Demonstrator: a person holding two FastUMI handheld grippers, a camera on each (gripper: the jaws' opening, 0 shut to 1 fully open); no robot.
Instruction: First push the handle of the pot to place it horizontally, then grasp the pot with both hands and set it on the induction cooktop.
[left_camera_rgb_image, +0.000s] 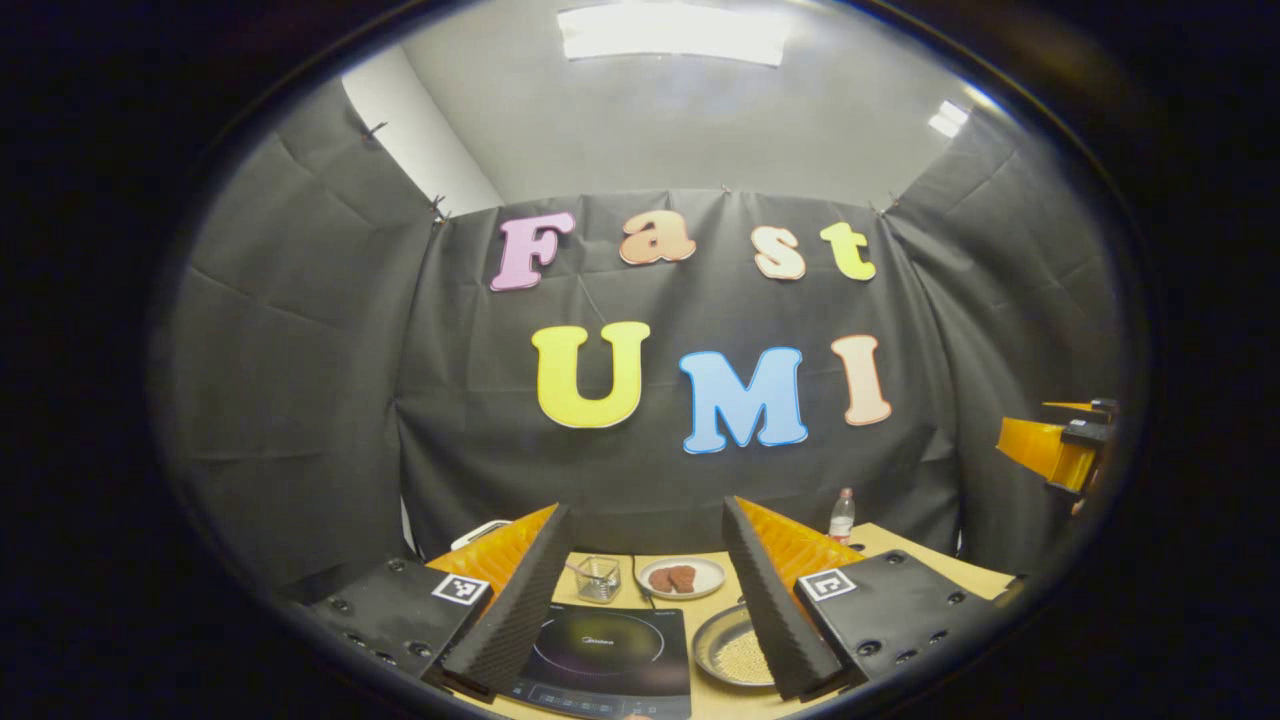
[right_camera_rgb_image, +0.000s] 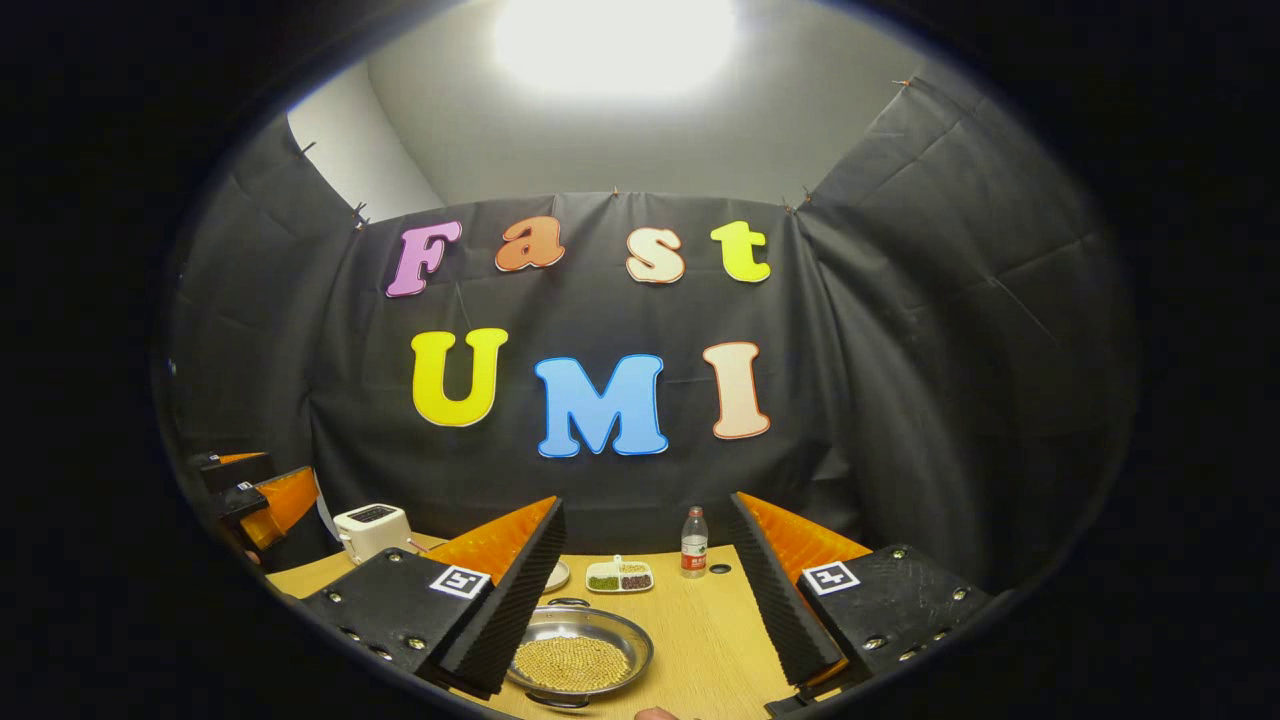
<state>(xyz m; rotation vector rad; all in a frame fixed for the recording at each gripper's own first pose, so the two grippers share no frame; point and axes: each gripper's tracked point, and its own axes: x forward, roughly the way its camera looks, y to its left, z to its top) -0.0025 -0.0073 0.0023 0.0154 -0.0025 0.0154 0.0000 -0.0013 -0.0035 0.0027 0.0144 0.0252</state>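
Note:
The pot (right_camera_rgb_image: 577, 655) is a shallow metal pan holding yellow grains. In the right gripper view it sits on the wooden table just right of my left-hand finger, with one loop handle (right_camera_rgb_image: 567, 602) at its far side and another at its near side. My right gripper (right_camera_rgb_image: 645, 512) hangs open above the table with nothing between its fingers. In the left gripper view the pot (left_camera_rgb_image: 728, 655) lies right of the black induction cooktop (left_camera_rgb_image: 605, 650), half hidden by a finger. My left gripper (left_camera_rgb_image: 646, 515) is open over the cooktop.
A plate of brown food (left_camera_rgb_image: 682, 577) and a glass cup (left_camera_rgb_image: 597, 578) stand behind the cooktop. A bottle (right_camera_rgb_image: 694, 543), a divided dish of beans (right_camera_rgb_image: 620, 577) and a white toaster (right_camera_rgb_image: 372, 530) stand at the back of the table (right_camera_rgb_image: 700, 640).

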